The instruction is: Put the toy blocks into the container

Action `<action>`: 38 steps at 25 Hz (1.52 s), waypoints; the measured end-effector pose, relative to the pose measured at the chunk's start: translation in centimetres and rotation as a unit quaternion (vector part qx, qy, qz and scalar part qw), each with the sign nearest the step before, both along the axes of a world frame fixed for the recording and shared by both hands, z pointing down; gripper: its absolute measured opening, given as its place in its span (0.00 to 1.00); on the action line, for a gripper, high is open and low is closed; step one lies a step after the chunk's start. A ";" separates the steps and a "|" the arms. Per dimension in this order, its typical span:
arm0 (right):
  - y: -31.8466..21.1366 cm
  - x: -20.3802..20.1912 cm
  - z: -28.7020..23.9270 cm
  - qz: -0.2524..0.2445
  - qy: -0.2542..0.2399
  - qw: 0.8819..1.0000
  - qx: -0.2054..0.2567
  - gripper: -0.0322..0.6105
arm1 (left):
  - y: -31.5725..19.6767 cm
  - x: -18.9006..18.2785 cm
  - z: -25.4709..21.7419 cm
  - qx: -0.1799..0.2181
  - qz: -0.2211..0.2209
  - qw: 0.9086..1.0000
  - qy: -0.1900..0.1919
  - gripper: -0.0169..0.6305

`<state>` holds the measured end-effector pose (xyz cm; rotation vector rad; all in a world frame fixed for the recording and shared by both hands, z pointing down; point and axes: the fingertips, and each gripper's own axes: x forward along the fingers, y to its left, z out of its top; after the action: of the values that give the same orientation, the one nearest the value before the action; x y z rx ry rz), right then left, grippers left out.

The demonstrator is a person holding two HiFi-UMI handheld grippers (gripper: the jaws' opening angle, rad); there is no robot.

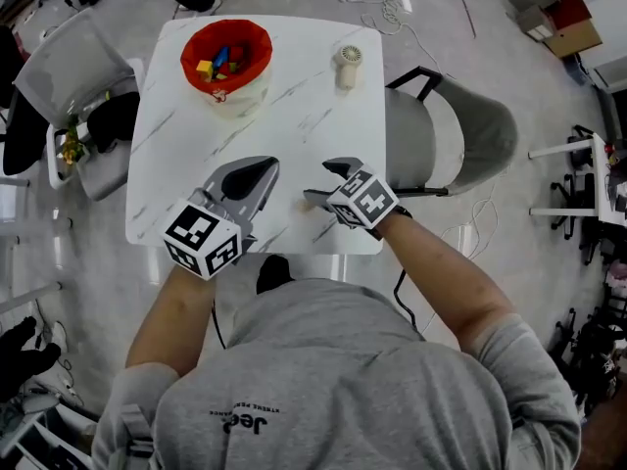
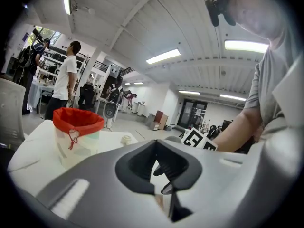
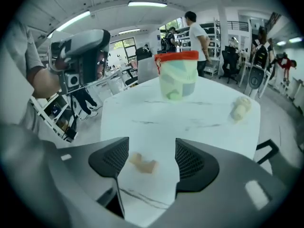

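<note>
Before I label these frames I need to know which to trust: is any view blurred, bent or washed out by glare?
Head view: sharp and evenly lit, only soft shadows on the table. Left gripper view: strong fisheye bend, dark corners, ceiling lamps blown out to white. Right gripper view: same bend and dark rim; the block looks smeared, while the container reads more clearly.

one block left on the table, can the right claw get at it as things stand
Probably yes: the right claw is open and the tan block lies on bare table right ahead of its gap, nothing blocking.
</note>
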<state>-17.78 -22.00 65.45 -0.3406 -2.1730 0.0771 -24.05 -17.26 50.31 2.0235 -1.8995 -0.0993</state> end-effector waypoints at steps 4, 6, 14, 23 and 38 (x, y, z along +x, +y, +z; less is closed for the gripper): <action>2.4 2.2 3.5 0.031 0.041 0.999 -0.010 0.53 | 1.0 2.0 1.3 -0.013 0.002 1.000 0.004 0.12; 3.0 2.9 5.2 0.042 0.058 0.997 0.002 0.53 | 1.6 2.8 1.8 -0.018 0.001 1.000 0.005 0.12; 3.5 2.9 8.6 0.056 0.103 0.993 0.018 0.57 | 3.9 3.6 2.7 -0.031 -0.006 0.999 0.008 0.12; 2.4 0.5 5.4 0.058 0.057 0.997 0.012 0.51 | 4.2 1.4 2.5 -0.027 -0.001 1.000 0.012 0.12; -4.7 -14.3 -12.0 0.073 -0.099 0.992 0.004 0.52 | -0.3 -7.6 -3.7 0.019 0.012 1.000 -0.014 0.12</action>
<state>-32.13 -26.67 53.49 -0.1897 -2.3936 0.1208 -31.68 -17.59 46.63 2.0835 -1.9032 -0.1027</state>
